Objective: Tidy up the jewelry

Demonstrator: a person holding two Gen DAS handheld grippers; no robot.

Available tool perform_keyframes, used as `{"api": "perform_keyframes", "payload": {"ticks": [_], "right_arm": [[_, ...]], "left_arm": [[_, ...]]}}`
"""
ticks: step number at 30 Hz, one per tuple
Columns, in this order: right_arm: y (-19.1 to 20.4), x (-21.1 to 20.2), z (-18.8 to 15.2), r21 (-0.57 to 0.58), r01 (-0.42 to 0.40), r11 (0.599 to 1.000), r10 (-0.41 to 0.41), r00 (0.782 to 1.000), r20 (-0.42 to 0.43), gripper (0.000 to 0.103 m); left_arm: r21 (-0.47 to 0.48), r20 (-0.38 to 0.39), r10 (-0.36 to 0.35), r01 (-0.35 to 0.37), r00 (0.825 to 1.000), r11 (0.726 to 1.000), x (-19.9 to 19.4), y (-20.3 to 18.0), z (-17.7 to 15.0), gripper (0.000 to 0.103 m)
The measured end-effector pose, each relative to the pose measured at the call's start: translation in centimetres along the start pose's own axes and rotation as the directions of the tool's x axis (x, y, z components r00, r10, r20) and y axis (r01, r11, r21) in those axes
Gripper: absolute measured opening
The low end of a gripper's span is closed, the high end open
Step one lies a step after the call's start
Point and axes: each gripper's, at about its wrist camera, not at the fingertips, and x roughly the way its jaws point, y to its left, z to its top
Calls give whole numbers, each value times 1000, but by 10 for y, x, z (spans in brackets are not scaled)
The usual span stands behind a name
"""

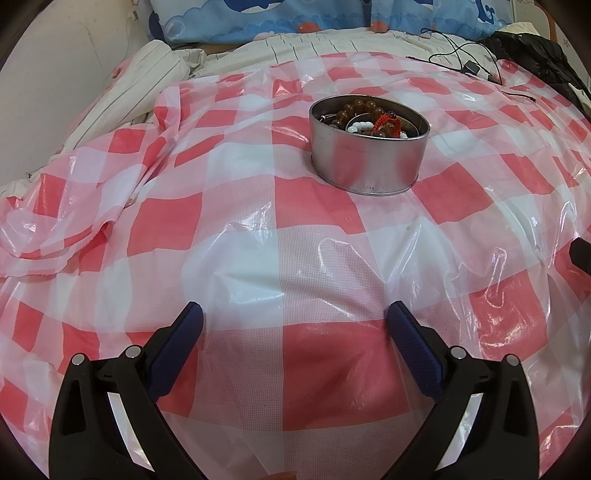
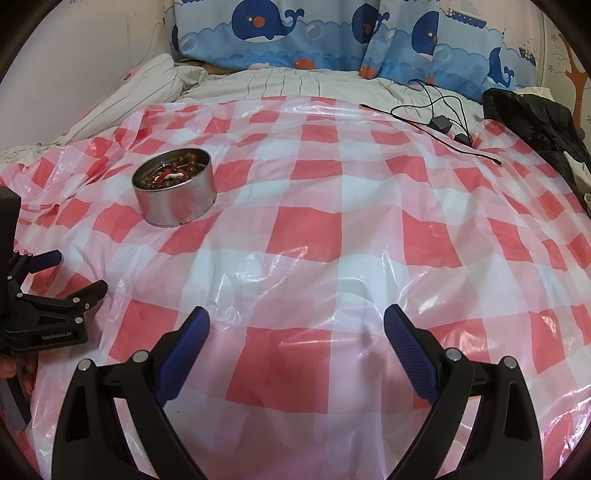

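Note:
A round metal tin [image 1: 365, 151] stands on the red-and-white checked plastic sheet [image 1: 258, 266]. Inside it lie brown bead bracelets [image 1: 354, 107], white beads and a red cord piece. In the right wrist view the same tin [image 2: 175, 192] sits at the far left. My left gripper [image 1: 295, 314] is open, low over the sheet, well short of the tin, with nothing between its fingers. My right gripper [image 2: 297, 321] is open and empty too, over bare sheet to the right of the tin. The left gripper [image 2: 70, 273] also shows at the left edge of the right wrist view.
The sheet covers a bed with striped bedding [image 2: 280, 83] and blue whale-print pillows [image 2: 295, 33] at the head. Black cables with a small adapter [image 2: 441, 122] lie at the far right. A black garment [image 2: 535, 125] is bunched beyond them. The sheet is crumpled at the left [image 1: 74, 206].

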Motion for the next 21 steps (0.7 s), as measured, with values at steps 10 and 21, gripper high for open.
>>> {"api": "perform_keyframes", "payload": {"ticks": [10, 21], "right_arm": [[2, -7, 1, -33, 31, 999, -30, 999, 25, 91], [4, -15, 2, -48, 36, 998, -34, 998, 53, 91]], "left_arm": [[4, 2, 5, -5, 1000, 1000, 0, -1, -1, 96], [4, 2, 4, -4, 1000, 1000, 0, -1, -1, 96]]}}
